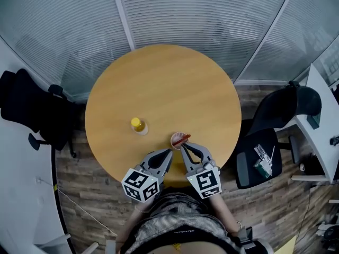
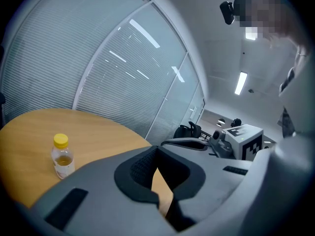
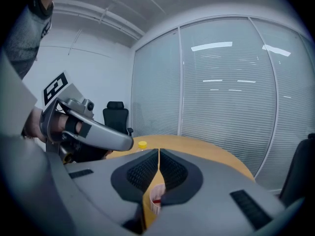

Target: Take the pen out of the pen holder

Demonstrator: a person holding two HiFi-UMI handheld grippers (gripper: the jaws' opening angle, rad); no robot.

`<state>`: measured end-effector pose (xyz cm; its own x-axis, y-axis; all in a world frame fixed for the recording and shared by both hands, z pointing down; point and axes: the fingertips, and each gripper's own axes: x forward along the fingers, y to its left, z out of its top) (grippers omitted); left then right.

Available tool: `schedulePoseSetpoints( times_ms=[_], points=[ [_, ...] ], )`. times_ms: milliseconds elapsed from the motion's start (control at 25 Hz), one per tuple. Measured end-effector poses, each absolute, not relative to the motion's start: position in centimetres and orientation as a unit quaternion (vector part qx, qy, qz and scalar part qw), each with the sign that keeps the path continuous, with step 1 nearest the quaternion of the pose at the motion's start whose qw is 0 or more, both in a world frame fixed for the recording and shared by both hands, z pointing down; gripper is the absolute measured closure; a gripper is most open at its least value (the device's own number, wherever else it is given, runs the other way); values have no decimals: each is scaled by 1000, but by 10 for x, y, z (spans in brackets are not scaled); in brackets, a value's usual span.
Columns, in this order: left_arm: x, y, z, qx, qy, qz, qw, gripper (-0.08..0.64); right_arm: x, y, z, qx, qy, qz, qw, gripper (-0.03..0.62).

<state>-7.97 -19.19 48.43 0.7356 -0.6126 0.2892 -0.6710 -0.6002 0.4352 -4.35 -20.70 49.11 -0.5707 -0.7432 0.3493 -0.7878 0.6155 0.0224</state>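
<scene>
A small pale pen holder (image 1: 177,142) stands near the front edge of the round wooden table (image 1: 159,83), with a red pen (image 1: 182,138) leaning out of it to the right. My right gripper (image 1: 183,147) is shut and empty, its tips just in front of the holder. In the right gripper view the holder (image 3: 157,192) and the red pen (image 3: 156,200) show below the closed jaws of the right gripper (image 3: 159,156). My left gripper (image 1: 168,153) lies beside it, left of the holder, also shut with nothing in it (image 2: 157,154).
A small bottle with a yellow cap (image 1: 139,125) stands left of the holder, and shows too in the left gripper view (image 2: 62,156). Black office chairs stand at the right (image 1: 275,126) and left (image 1: 32,107). Glass walls with blinds ring the far side.
</scene>
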Motion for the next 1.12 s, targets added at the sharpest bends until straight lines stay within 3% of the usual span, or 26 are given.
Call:
schedulePoseSetpoints(
  times_ms=[1120],
  points=[
    [-106,-209,504,872,-386,70,293,555,0,-251,617,456,-833,136,282,569]
  ],
)
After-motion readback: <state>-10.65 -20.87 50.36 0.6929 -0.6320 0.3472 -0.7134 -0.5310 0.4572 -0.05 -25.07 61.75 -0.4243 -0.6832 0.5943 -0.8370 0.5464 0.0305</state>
